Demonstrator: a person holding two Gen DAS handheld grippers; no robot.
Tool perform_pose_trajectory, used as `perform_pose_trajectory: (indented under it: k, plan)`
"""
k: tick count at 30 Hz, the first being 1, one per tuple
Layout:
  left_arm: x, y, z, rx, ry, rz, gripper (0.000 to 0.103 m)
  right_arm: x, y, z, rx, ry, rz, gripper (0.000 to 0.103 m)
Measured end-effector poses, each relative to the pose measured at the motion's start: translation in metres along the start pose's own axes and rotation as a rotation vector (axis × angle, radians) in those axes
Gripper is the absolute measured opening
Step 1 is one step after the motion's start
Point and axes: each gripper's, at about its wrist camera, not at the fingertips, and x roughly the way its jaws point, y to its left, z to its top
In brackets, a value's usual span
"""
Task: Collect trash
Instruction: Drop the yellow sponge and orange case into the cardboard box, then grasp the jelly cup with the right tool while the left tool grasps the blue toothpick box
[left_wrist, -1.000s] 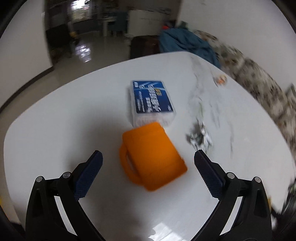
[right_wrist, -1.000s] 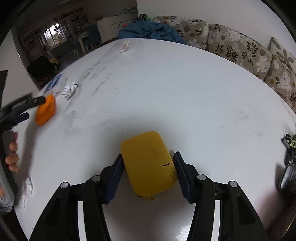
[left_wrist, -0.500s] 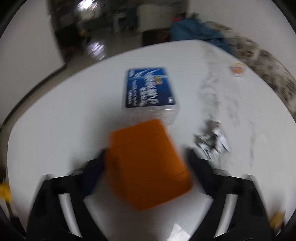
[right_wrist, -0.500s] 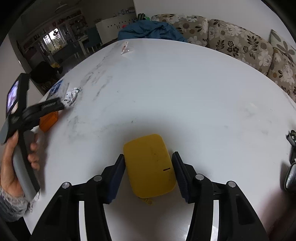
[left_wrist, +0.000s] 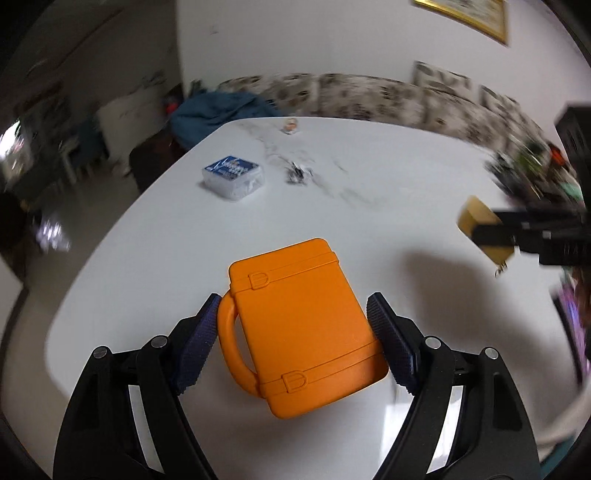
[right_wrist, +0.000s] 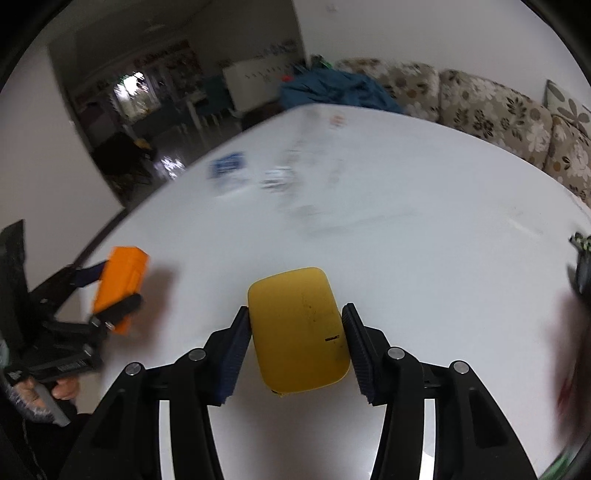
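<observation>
Left claw (left_wrist: 293, 332) clamped on orange case (left_wrist: 301, 326), pads on its handle side and opposite edge, held above the white surface (left_wrist: 369, 206). Right claw (right_wrist: 297, 345) gripping yellow pouch (right_wrist: 299, 328), also off the surface. Crumpled wrapper (left_wrist: 297, 175) lies far side, beside clear box with blue label (left_wrist: 234, 179).

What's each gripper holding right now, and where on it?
The left gripper clamps the orange case across its width, one pad on the handle. The right gripper grips the yellow case by its two long sides.
</observation>
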Motion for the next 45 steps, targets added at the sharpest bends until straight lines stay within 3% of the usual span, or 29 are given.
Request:
perform_pose_trajectory:
  k: [5, 11, 15, 18, 19, 22, 28, 32, 35, 36, 38, 40, 42, 45]
  plan:
    - [-0.033, 0.007, -0.054, 0.139, 0.023, -0.07, 0.077, -0.037, 0.078, -0.083, 0.019, -0.032, 0.084, 0.05]
    - [-0.025, 0.017, -0.127, 0.186, 0.182, -0.165, 0.078, -0.044, 0.148, -0.173, 0.046, 0.013, 0.148, 0.05]
    - [0.023, 0.014, -0.165, 0.211, 0.35, -0.205, 0.079, -0.001, 0.155, -0.218, 0.077, 0.126, 0.109, 0.051]
    - [0.072, 0.008, -0.188, 0.226, 0.527, -0.249, 0.087, 0.039, 0.15, -0.239, 0.063, 0.232, 0.068, 0.068]
    - [0.085, 0.008, -0.195, 0.219, 0.579, -0.24, 0.087, 0.046, 0.15, -0.244, 0.048, 0.255, 0.051, 0.068]
    - [0.103, 0.01, -0.208, 0.202, 0.678, -0.263, 0.087, 0.038, 0.149, -0.244, 0.043, 0.235, 0.074, 0.068]
    - [0.08, 0.007, -0.195, 0.281, 0.585, -0.198, 0.087, -0.013, 0.144, -0.206, 0.063, 0.096, 0.103, 0.071]
    - [0.04, 0.016, -0.172, 0.29, 0.495, -0.181, 0.087, -0.036, 0.138, -0.146, 0.027, 0.017, 0.111, 0.071]
    - [-0.009, 0.035, -0.126, 0.235, 0.419, -0.276, 0.087, -0.049, 0.128, -0.093, 0.0, -0.039, 0.122, 0.072]
    - [-0.029, 0.046, -0.104, 0.219, 0.362, -0.308, 0.087, -0.052, 0.122, -0.07, -0.01, -0.065, 0.122, 0.075]
    - [-0.051, 0.071, -0.055, 0.199, 0.217, -0.283, 0.093, -0.047, 0.11, -0.032, -0.03, -0.094, 0.098, 0.079]
    - [-0.047, 0.09, -0.014, 0.193, 0.103, -0.208, 0.094, -0.031, 0.091, 0.009, -0.046, -0.102, 0.069, 0.079]
    - [-0.012, 0.108, 0.034, 0.189, 0.021, -0.13, 0.095, -0.013, 0.07, 0.04, -0.031, -0.114, 0.055, 0.079]
    - [0.068, 0.132, 0.086, 0.123, 0.013, -0.137, 0.095, 0.028, 0.038, 0.094, -0.015, -0.146, 0.01, 0.079]
